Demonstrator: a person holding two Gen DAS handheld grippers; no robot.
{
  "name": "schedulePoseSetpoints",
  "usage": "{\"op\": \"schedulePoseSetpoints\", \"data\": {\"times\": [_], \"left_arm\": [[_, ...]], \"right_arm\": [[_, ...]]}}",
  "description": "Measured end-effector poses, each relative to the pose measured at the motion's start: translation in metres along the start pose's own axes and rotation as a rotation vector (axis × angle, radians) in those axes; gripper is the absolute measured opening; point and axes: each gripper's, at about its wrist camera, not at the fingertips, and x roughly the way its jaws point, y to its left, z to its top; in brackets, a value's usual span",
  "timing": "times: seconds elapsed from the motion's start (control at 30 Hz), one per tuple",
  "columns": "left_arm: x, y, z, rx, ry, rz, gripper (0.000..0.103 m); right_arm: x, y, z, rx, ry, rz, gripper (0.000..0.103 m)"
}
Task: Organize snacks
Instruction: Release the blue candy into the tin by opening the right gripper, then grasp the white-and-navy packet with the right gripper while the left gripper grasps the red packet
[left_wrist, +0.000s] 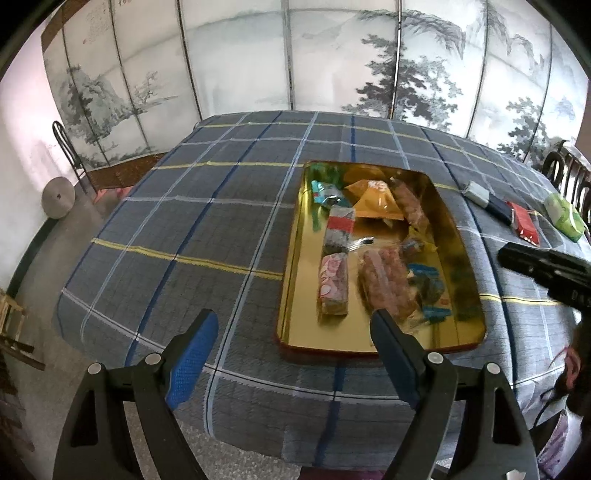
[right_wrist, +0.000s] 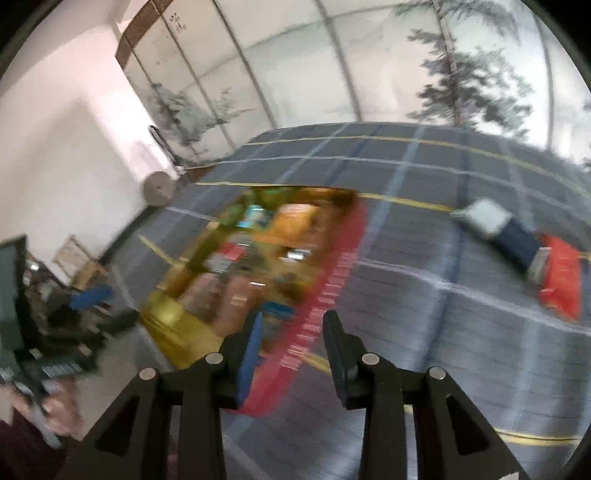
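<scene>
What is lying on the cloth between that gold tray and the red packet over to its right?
Mostly bare checked tablecloth; between the gold tray and the red packet lies a white-and-navy packet, seen in both views.

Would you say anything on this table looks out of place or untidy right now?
Yes, mildly. Four packets, white, dark blue, red and green, lie on the checked cloth outside the gold tray. The snacks in the tray are jumbled at angles, some overlapping.
</scene>
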Motion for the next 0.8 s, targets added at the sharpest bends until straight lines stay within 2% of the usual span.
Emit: {"op": "schedulePoseSetpoints", "data": {"times": [0.1,0.23,0.27,0.33,0.47,0.53,0.7,0.73,0.8], "left_arm": [[-0.002,-0.007,0.003,0.011,-0.004,-0.021,0.083],[-0.001,-0.017,0.005,0.025,0.006,-0.054,0.084],[0.000,-0.020,0.006,0.028,0.011,-0.061,0.084],[0.003,-0.023,0.008,0.031,0.022,-0.066,0.084],[0.008,-0.026,0.014,0.024,0.042,-0.086,0.084],[0.009,-0.029,0.018,0.022,0.053,-0.094,0.084],[0.011,-0.042,0.030,0.043,0.052,-0.103,0.084],[0.012,-0.047,0.033,0.054,0.052,-0.103,0.084],[0.013,-0.054,0.036,0.069,0.052,-0.103,0.084]], "right_arm": [[-0.016,-0.034,0.008,-0.002,-0.014,-0.098,0.035],[-0.019,-0.078,0.043,-0.049,0.013,-0.197,0.053],[-0.014,-0.086,0.056,-0.085,0.042,-0.217,0.056],[-0.002,-0.096,0.068,-0.134,0.092,-0.245,0.069],[0.041,-0.120,0.087,-0.250,0.224,-0.332,0.070],[0.056,-0.136,0.092,-0.284,0.279,-0.342,0.070],[0.081,-0.160,0.103,-0.292,0.364,-0.279,0.070],[0.087,-0.166,0.105,-0.263,0.395,-0.233,0.079],[0.098,-0.174,0.106,-0.244,0.429,-0.223,0.078]]}}
